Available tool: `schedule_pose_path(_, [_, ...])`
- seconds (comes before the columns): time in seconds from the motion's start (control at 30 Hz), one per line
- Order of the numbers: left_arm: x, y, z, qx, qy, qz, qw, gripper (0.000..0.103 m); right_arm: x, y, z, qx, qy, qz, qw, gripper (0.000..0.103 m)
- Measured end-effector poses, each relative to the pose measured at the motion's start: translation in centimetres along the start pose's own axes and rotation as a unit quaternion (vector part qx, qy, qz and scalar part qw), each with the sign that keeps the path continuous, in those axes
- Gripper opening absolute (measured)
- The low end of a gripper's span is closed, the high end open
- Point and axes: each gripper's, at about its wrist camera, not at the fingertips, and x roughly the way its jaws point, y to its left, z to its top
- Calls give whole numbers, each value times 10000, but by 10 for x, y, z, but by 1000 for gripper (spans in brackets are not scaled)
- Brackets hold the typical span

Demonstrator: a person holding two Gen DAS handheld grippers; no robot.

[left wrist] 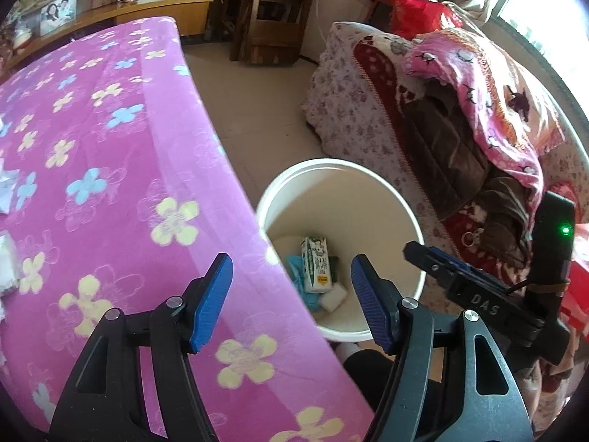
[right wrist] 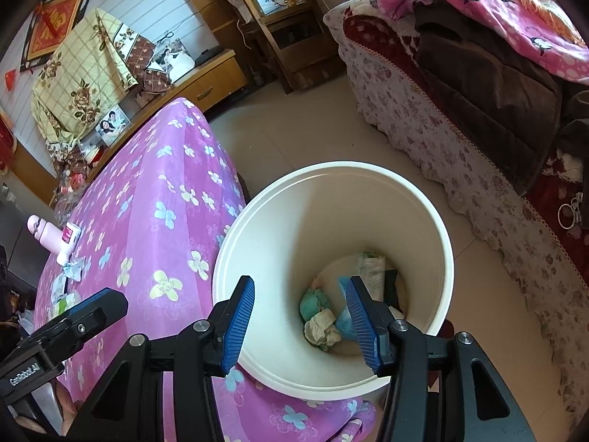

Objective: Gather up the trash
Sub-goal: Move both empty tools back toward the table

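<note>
1. Here, the left gripper hangs over the edge of a table draped in a pink flowered cloth, its jaws apart with nothing between the blue pads.
2. The right gripper points down into a white bin; its jaws are also parted and grasp nothing.
3. The bin stands on the tiled floor, pressed against the hanging side of the cloth, between the table and a sofa.
4. At the bottom of the bin lie a green-and-white carton, a white block touching the carton's lower end, a teal crumpled piece, a pale wad of paper and a blue wrapper.
5. The table's edge overlaps the near left part of the bin's rim in the left wrist view, hiding some of the bin's contents.
6. More scraps of crumpled paper remain on the cloth near the far left, beside a pink bottle and a small white tube lying on its side.
7. The sofa carries a brown garment and a pink blanket heaped on top.
8. A wooden chair stands beyond, by a low wooden cabinet.
9. Each gripper shows in the other's view, just beside it.
</note>
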Motion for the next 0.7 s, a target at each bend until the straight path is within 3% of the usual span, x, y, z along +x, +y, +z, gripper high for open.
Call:
schedule_pose_path(0.4, [-32,23,-16,84,-252,609,9978,66,0,19,-9,-248,76,5,9997,52])
schedule_pose_path(0.7, [-67,59,-38,8,-500,997,9938,66,-21,74,-26,-746,-157,234,9968,60])
